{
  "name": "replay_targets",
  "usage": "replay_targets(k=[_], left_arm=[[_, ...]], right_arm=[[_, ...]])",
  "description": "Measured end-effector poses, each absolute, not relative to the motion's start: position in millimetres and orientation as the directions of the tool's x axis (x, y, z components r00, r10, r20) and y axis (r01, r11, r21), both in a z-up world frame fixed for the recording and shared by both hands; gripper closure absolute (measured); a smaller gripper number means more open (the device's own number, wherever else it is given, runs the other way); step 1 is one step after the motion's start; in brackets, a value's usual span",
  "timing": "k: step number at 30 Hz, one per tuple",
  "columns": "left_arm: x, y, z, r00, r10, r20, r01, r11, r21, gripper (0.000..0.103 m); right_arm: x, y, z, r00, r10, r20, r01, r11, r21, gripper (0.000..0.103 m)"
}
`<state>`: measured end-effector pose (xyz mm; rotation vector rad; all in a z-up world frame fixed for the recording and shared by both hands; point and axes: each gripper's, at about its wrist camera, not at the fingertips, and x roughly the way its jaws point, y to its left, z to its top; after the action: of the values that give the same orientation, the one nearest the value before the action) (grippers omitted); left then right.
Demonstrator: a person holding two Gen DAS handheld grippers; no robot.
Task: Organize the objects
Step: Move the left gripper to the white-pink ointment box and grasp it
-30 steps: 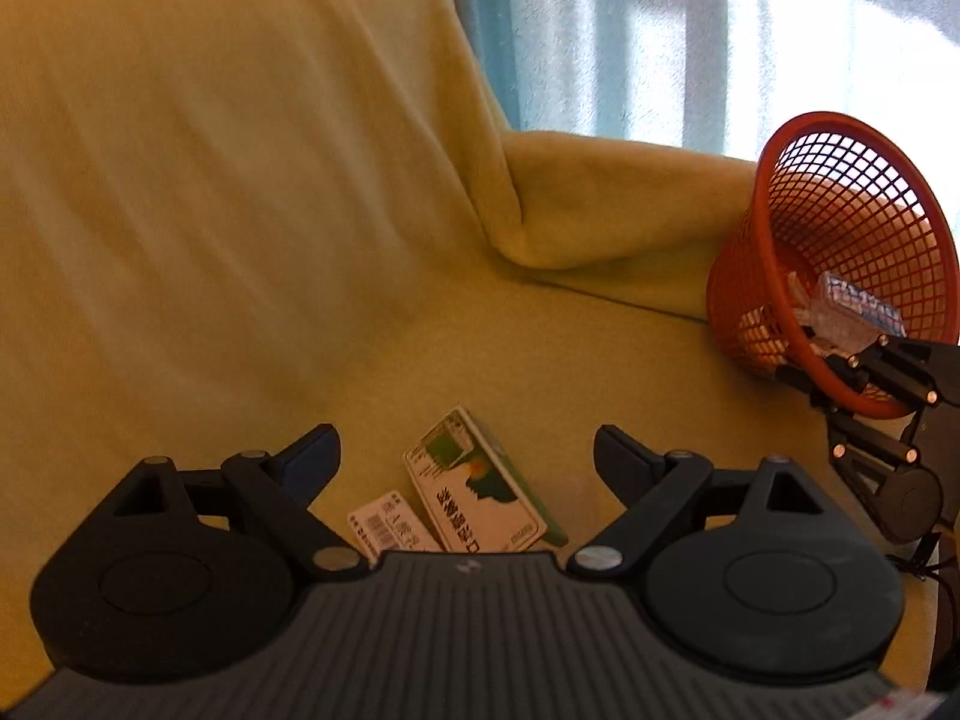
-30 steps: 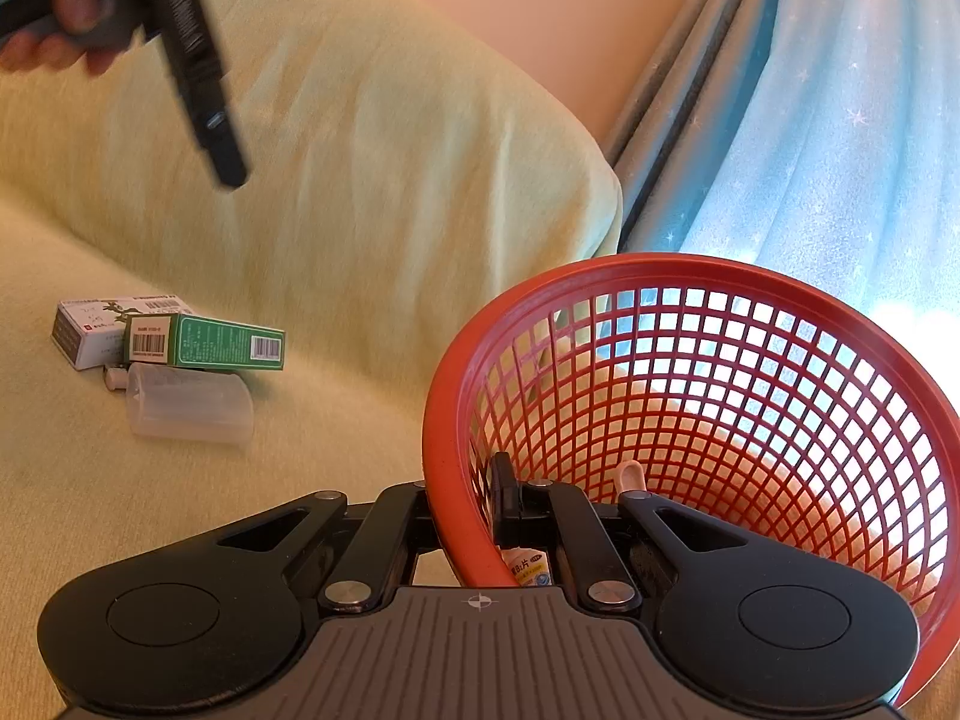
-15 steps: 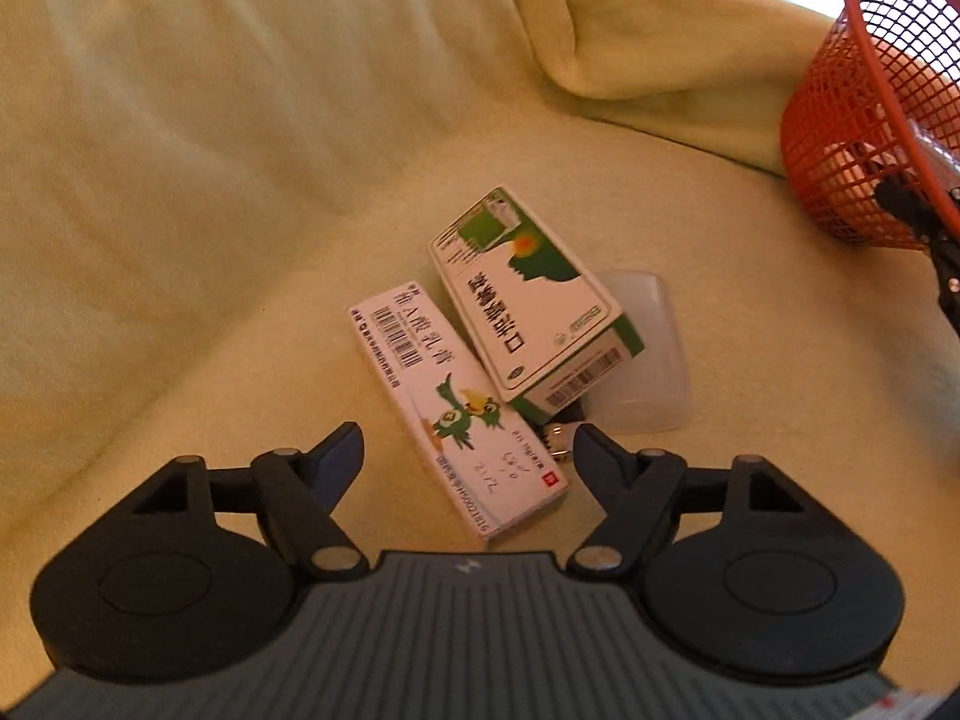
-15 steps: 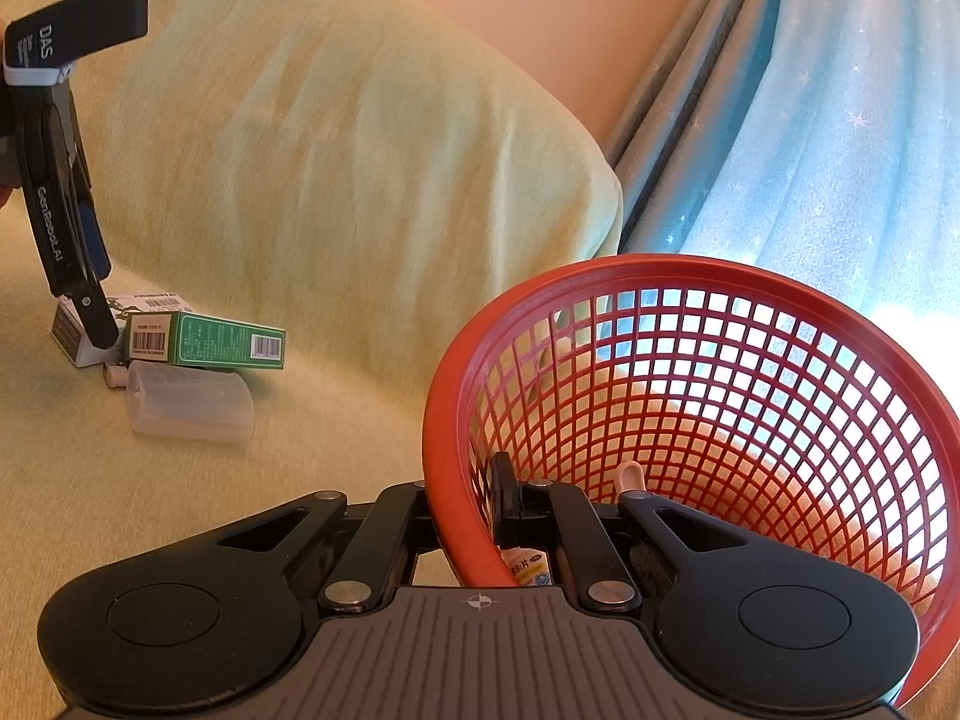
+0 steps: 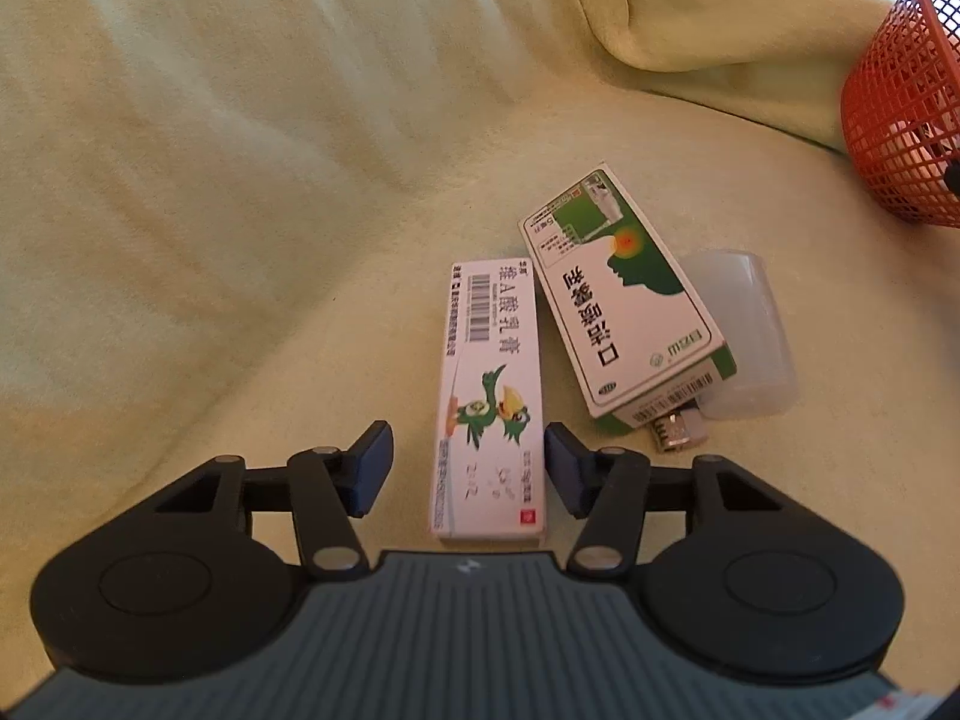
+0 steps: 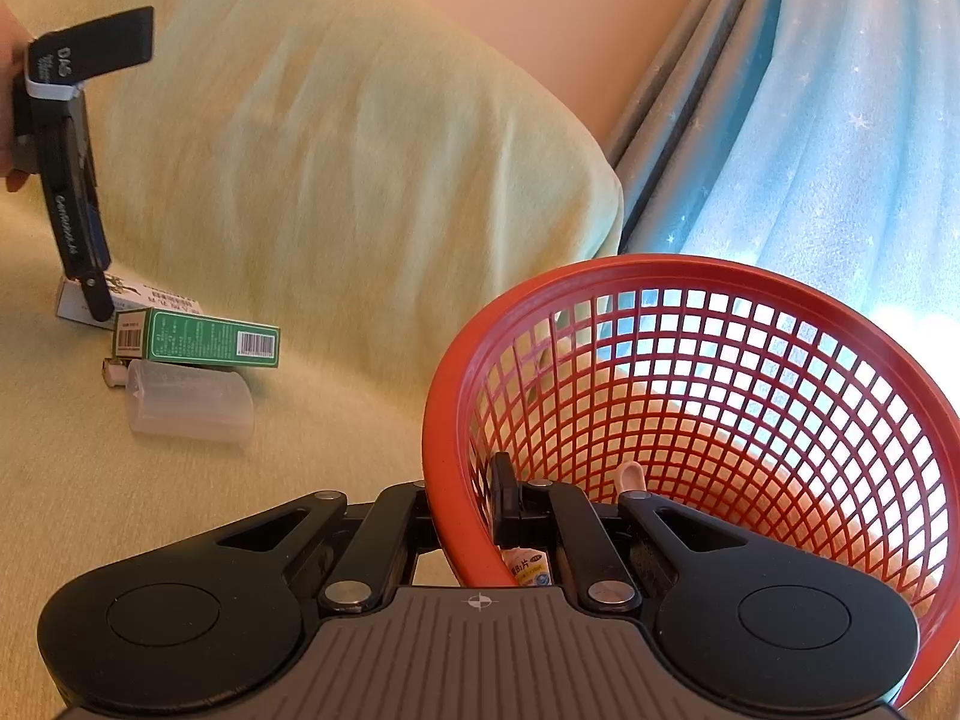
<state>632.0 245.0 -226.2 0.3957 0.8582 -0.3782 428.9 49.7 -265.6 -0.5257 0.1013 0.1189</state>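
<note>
Lowered since a second ago, when it hung high above the seat, the left gripper [image 5: 468,468] now straddles the near end of the white ointment box [image 5: 489,396], its jaws closing with the box between them; the right pad looks to touch the box's edge while a gap shows at the left pad. Beneath it all spreads a yellow throw-covered sofa [image 6: 312,138], with a pale blue curtain [image 6: 810,138] behind. At the seat's right end stands the red mesh basket [image 6: 690,384], tilted toward the right gripper [image 6: 480,510], whose jaws are pinched tight on the basket's rim and have not shifted. A few small packets lie inside the basket. Just beside the white box, the green-and-white medicine box [image 5: 624,300] rests partly over a clear plastic case [image 5: 744,330], with a small metal connector [image 5: 678,429] poking out below. At the far left, part of a hand [image 6: 9,120] grips the left tool's handle.
</note>
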Motion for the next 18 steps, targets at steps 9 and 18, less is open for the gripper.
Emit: replay_targets(k=[9,18], left_arm=[[644.4,235.9,-227.9,0.587,-0.157,-0.794,0.489,0.851,0.193,0.068],[619.5,237.8,-206.4,0.661,-0.161,-0.733,0.522,0.8,0.295,0.07]], right_arm=[[430.3,49.2,-265.4,0.988,0.087,-0.127,-0.139,0.858,-0.495,0.1],[430.2,49.2,-265.7,0.988,0.086,-0.128,-0.139,0.858,-0.494,0.1]])
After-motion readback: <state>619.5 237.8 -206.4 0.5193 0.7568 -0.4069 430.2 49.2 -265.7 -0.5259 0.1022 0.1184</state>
